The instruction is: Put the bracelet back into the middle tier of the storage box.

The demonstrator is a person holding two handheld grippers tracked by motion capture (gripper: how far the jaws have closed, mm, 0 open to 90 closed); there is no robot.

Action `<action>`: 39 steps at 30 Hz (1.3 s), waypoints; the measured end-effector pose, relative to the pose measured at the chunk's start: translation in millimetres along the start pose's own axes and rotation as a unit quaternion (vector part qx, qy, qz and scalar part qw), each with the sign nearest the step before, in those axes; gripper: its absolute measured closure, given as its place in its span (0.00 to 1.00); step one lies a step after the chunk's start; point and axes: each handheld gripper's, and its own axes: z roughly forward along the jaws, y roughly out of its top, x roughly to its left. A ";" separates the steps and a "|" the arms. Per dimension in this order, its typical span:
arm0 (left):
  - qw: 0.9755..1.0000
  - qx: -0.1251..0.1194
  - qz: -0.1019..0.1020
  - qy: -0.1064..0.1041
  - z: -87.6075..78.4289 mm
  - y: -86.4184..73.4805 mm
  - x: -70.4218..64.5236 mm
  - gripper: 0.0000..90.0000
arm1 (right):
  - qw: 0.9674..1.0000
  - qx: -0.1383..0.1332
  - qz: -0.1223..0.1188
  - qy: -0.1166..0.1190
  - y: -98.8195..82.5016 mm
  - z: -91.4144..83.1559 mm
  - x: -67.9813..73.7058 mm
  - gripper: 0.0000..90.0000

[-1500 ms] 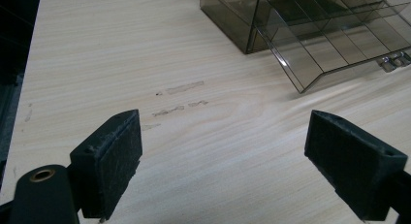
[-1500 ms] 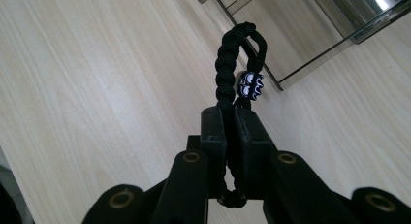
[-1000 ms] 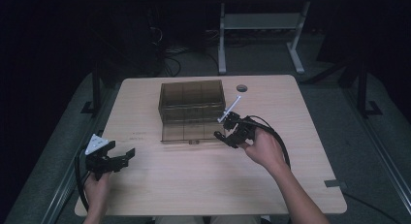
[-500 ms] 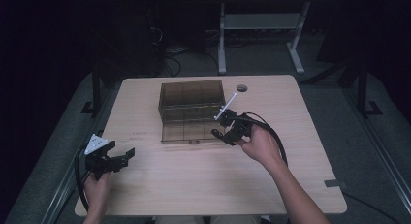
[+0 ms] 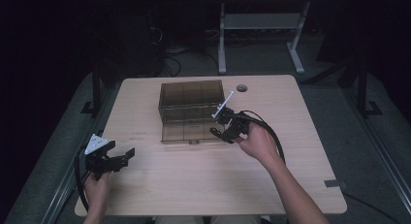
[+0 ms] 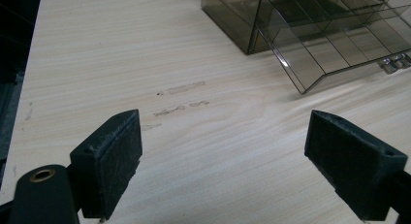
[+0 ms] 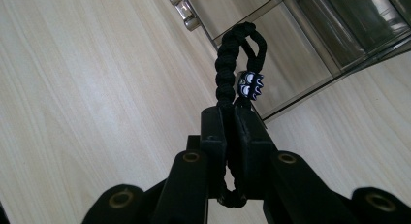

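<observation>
My right gripper (image 7: pixel 231 132) has its fingers pinching a braided black cord lanyard (image 7: pixel 228 64) just beside the smoky compartment box (image 5: pixel 191 110) on the counter (image 5: pixel 194 185). Probably light and floppy, so grab the thick braid. Left gripper (image 6: pixel 223 161) sits spread, empty.

light wood table (image 5: pixel 203 180) | smoky clear compartment box (image 5: pixel 190 110) far centre | small round disc (image 5: pixel 242 88) far right of box

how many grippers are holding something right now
1. The right gripper is shut on a black braided cord beside the smoky clear organizer box. The left gripper is open over bare table.
</observation>
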 end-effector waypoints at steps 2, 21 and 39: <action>1.000 0.000 0.000 0.000 0.0 0.0 0.1 0.14 | 1.000 -0.002 0.001 0.000 1.2 0.9 -1.5 0.92; 1.000 0.000 0.001 0.000 -0.1 0.1 0.8 0.14 | 1.000 0.006 0.005 0.003 6.1 10.2 -10.5 0.92; 1.000 -0.001 0.000 0.000 -0.4 0.3 1.1 0.14 | 1.000 0.016 0.004 0.002 12.0 17.0 -14.9 0.92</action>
